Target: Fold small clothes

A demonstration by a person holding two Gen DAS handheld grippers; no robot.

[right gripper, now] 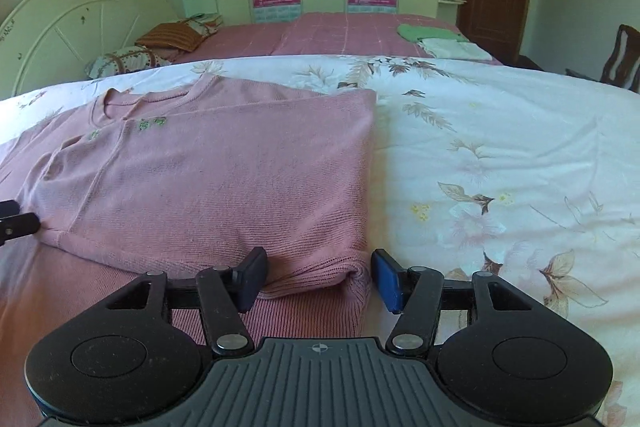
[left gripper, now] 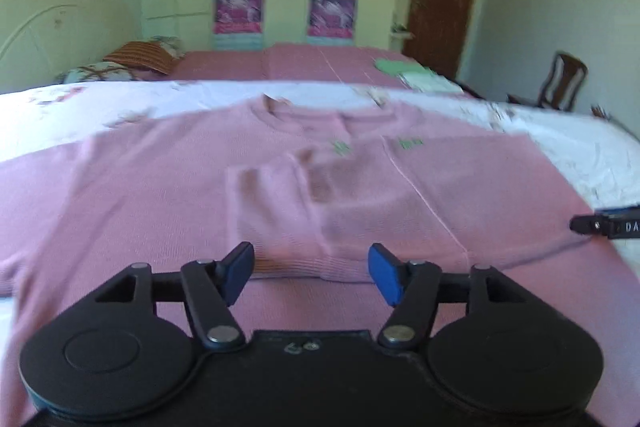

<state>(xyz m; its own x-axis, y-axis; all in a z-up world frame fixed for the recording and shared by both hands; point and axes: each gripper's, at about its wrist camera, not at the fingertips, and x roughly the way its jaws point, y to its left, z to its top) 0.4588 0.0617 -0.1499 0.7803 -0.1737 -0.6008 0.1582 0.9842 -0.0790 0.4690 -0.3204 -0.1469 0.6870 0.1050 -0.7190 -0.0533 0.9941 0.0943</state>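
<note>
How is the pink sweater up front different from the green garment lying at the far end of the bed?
The pink sweater lies close by on the white floral quilt; the green garment sits far off on the pink sheet. The pink sweater is spread wide, only partly folded; the green garment is a small folded bundle beside a white one. Both lie flat and untouched.

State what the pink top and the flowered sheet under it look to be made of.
Pink top: a knitted fabric, matte, likely cotton or a blend; fine ribbed rows show across it and at its hem. Flowered sheet: a thin, smooth woven cloth with a printed pattern, slightly creased; its fibre cannot be told.
</note>
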